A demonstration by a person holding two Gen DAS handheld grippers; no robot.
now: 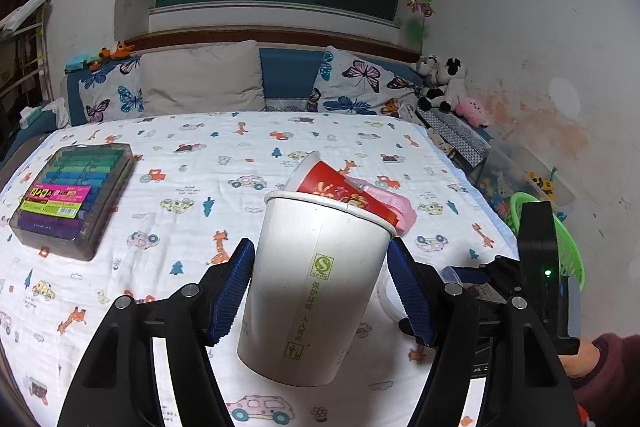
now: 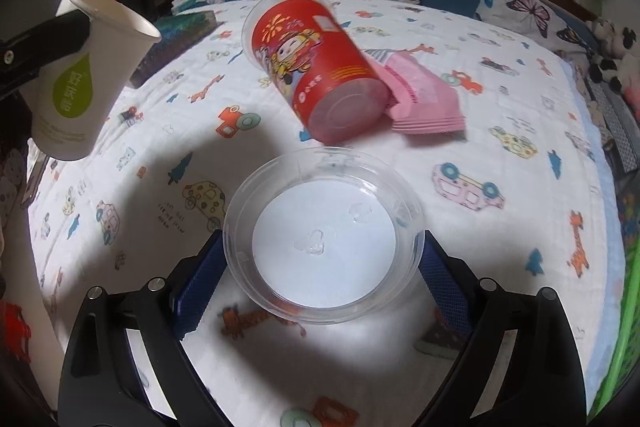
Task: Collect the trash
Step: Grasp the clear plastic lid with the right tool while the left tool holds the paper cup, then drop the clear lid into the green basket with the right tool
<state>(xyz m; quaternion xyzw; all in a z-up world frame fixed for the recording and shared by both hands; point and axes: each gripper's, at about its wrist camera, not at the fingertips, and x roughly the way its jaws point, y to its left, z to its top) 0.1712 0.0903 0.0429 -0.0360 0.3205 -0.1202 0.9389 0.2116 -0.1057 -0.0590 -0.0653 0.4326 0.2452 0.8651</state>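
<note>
- A bed point(image 1: 280, 155) with a white cartoon-print cover of cars, giraffes and trees is filling both views; pillows with butterfly print are leaning at the headboard under a dark window.
- The left gripper point(image 1: 320, 291) is closing its blue ribbed pads on a white paper cup point(image 1: 316, 291), one pad pressing each side of the wall.
- That cup is standing nearly upright between the fingers, its long axis tipping slightly to the right, mouth up. A green "S" logo and a column of green Chinese characters are running down its side; in the right wrist view it is showing a green drop-shaped mark whose text is too blurred to read.
- The right gripper point(image 2: 322, 267) is gripping a clear plastic lid point(image 2: 323, 235) by its rim, pads touching both edges; the lid is facing the camera, tilting away, a white disc showing through it.
- Ahead of the right gripper, a red printed cup point(image 2: 316, 67) is lying on its side, base toward the camera and mouth pointing away to the left; its cartoon figure and characters are not legible.
- A pink packet point(image 2: 420, 95) is lying touching the red cup's right side.
- Far left of the left gripper, a box of markers point(image 1: 72, 199) is resting flat on the cover.
- A green basket point(image 1: 560, 239) is showing at the right edge.
</note>
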